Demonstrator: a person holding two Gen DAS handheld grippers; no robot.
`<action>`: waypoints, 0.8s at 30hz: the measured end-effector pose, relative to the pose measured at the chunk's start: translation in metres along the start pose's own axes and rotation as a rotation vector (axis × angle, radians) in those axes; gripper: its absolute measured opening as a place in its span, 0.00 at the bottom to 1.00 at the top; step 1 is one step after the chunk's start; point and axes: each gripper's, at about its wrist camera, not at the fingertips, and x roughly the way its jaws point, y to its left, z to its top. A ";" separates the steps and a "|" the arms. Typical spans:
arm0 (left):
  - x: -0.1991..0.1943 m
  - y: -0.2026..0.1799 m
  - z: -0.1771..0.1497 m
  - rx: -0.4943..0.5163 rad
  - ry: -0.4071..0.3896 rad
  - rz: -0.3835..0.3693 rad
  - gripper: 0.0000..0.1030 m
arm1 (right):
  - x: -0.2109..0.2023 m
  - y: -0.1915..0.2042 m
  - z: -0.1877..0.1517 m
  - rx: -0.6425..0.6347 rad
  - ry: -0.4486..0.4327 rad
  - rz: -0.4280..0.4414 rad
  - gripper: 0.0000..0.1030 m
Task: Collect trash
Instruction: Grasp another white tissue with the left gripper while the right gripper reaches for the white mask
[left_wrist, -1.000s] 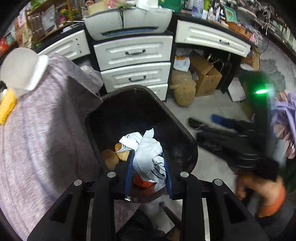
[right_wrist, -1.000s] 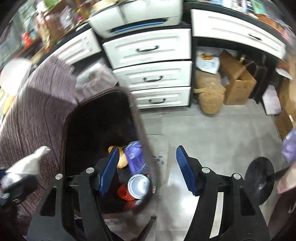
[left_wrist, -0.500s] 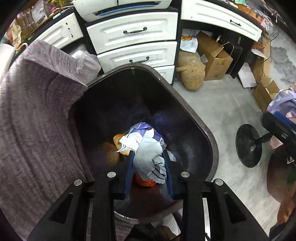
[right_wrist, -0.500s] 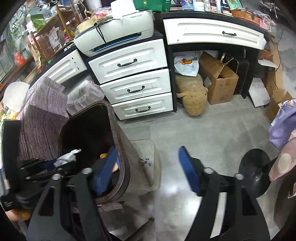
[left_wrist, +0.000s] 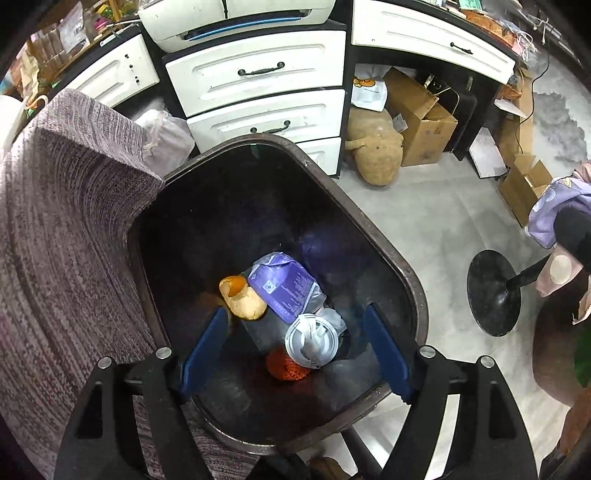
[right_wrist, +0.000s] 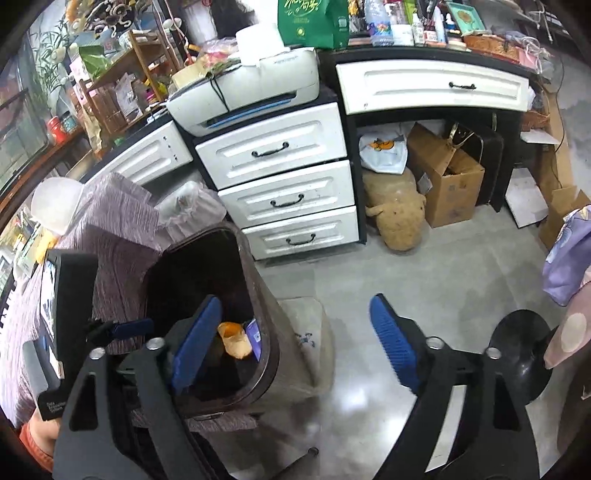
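A dark brown trash bin (left_wrist: 413, 280) stands open on the floor. Inside lie an orange peel (left_wrist: 242, 299), a purple packet (left_wrist: 284, 291), a white lid (left_wrist: 312, 341) with crumpled white paper in it, and an orange net (left_wrist: 286, 365). My left gripper (left_wrist: 295, 310) hangs over the bin's mouth pointing steeply down; its jaws are opening and nothing is between them. My right gripper (right_wrist: 295, 301) is to the right of the bin (right_wrist: 258, 291), over the floor; its jaws are opening with nothing between them. The left gripper's black body (right_wrist: 74, 295) shows at the left of the right wrist view.
A purple-grey knitted cover (left_wrist: 62, 240) drapes against the bin's left side. White drawers (right_wrist: 280, 192) with a printer (right_wrist: 251, 96) on top stand behind. A tan plush toy (right_wrist: 397, 218), a cardboard box (right_wrist: 447, 177) and a black stool base (right_wrist: 517, 354) are on the grey floor.
My left gripper opened and the crumpled white paper left its jaws and went down into the bin. My right gripper drew back from the bin, rose, and opened wider.
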 end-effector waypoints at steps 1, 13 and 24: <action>-0.003 -0.001 -0.001 0.003 -0.008 0.005 0.74 | -0.002 -0.001 0.001 0.001 -0.009 -0.004 0.82; -0.092 -0.013 -0.016 0.068 -0.216 0.023 0.82 | -0.006 -0.003 0.006 0.039 -0.006 -0.004 0.84; -0.150 0.037 -0.030 -0.021 -0.261 0.064 0.83 | -0.006 0.065 0.011 -0.098 0.016 0.106 0.84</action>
